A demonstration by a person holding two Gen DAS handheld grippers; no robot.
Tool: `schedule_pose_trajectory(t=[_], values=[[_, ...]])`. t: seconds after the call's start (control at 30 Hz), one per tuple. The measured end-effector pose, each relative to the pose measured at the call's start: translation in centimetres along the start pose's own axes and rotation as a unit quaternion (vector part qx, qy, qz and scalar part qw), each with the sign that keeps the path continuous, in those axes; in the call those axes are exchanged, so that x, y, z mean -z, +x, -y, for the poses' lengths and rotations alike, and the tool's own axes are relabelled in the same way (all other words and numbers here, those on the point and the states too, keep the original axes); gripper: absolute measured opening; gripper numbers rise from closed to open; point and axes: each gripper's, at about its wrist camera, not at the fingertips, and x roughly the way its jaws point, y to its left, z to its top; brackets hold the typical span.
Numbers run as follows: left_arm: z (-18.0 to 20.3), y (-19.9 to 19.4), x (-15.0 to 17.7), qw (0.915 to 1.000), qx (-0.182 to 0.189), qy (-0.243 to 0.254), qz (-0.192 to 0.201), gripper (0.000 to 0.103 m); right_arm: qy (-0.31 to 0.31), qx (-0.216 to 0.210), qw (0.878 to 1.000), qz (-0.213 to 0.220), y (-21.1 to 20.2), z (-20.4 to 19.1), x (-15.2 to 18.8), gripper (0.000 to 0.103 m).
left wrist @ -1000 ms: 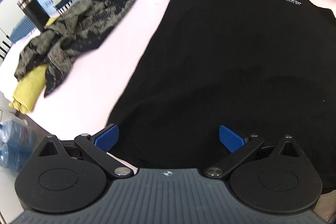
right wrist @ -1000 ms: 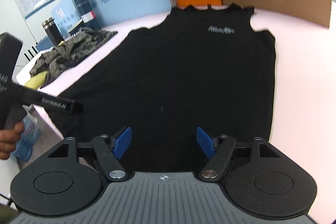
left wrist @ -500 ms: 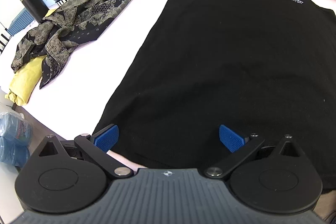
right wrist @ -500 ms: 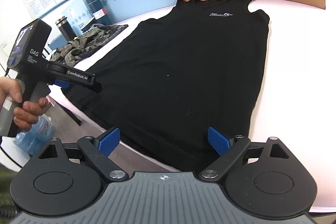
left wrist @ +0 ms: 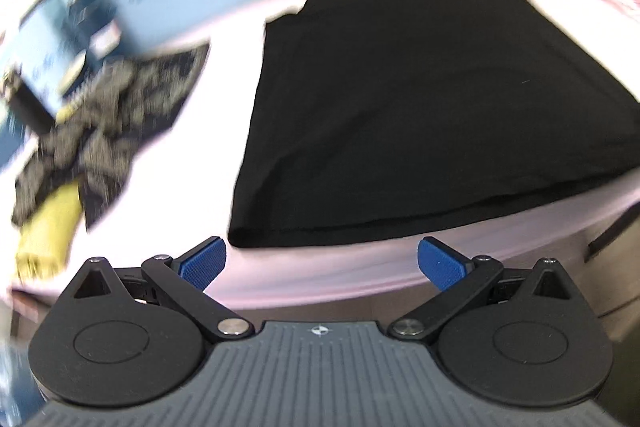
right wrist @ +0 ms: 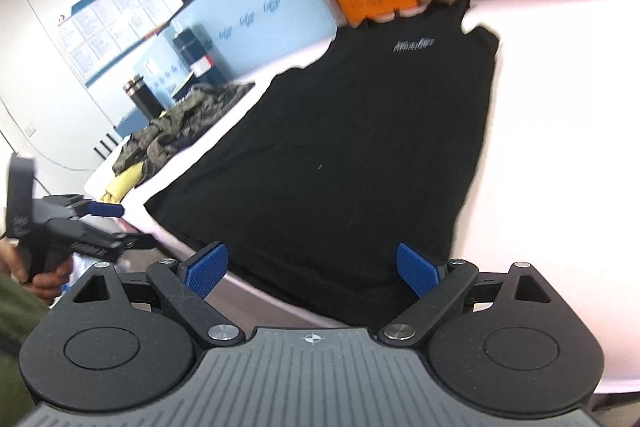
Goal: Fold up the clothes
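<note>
Lying flat on the pink table, neck far and hem near, the black sleeveless top awaits its first fold, so the left gripper and right gripper, both wide and empty, must pinch hem corners.

We see a pale pink table ahead of the left jaws, with a black sleeveless top spread flat on it; left of those jaws a patterned cloth lies heaped over a yellow garment
</note>
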Motion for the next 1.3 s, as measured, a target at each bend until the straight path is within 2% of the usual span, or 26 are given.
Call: schedule_pose_trajectory(t=[0.07,0.17,0.33,0.4,0.47,0.6,0.67,0.77,0.83,0.9,0.97,1.1,1.2,1.23,1.3], values=[[-0.6,-0.6,0.1,0.9998,0.008,-0.001,0.02,0.103,0.003,0.024,1.0,0.012,-1.1,0.3,0.2,0.092],[-2.2,-0.2,-0.2,0.9982,0.017,-0.049,0.031,0.103,0.022,0.047,0.998,0.028,-2.6,1.2,0.8,0.092],[-5.3,1.0,-0.5,0.985,0.032,-0.165,0.04,0.103,0.071,0.062,0.995,0.04,-3.2,2.7,2.4,0.092],[-6.1,1.6,-1.1,0.9829,0.025,-0.179,0.037,0.103,0.078,0.058,0.994,0.054,-3.4,2.5,2.4,0.092],[-6.4,2.4,-2.4,0.9861,0.019,-0.16,0.043,0.103,0.069,0.07,0.994,0.052,-3.0,2.1,1.8,0.092],[-5.6,4.7,-7.0,0.9948,-0.021,-0.078,0.062,0.103,0.024,0.108,0.993,0.047,-1.7,1.0,-1.0,0.092],[-5.1,6.1,-9.3,0.9959,-0.015,-0.051,0.073,0.103,-0.004,0.141,0.989,0.036,-0.5,0.2,-2.9,0.092],[-4.2,9.2,-12.3,0.9969,-0.008,-0.004,0.078,0.103,-0.046,0.141,0.989,0.013,2.7,-0.4,-5.9,0.092],[-3.5,11.6,-14.5,0.9973,-0.01,0.019,0.07,0.103,-0.074,0.142,0.987,-0.002,4.9,-0.8,-7.9,0.092],[-2.9,13.8,-16.6,0.9975,-0.011,0.037,0.059,0.103,-0.11,0.161,0.98,-0.031,7.8,-0.9,-10.3,0.092],[-2.4,16.0,-18.0,0.9973,-0.006,0.055,0.047,0.103,-0.118,0.164,0.979,-0.039,10.3,-0.4,-12.8,0.092],[-2.7,19.5,-18.1,0.9951,0.006,0.093,0.031,0.103,-0.098,0.16,0.981,-0.046,14.7,1.9,-16.4,0.092],[-4.3,20.7,-16.4,0.994,0.014,0.106,0.023,0.103,-0.065,0.142,0.987,-0.039,15.9,4.6,-16.8,0.092],[-5.1,20.8,-15.7,0.994,0.018,0.105,0.026,0.103,-0.047,0.151,0.986,-0.049,16.1,5.5,-16.7,0.092],[-7.0,20.4,-14.2,0.995,0.021,0.093,0.031,0.103,-0.027,0.2,0.976,-0.077,16.3,6.6,-16.0,0.092]])
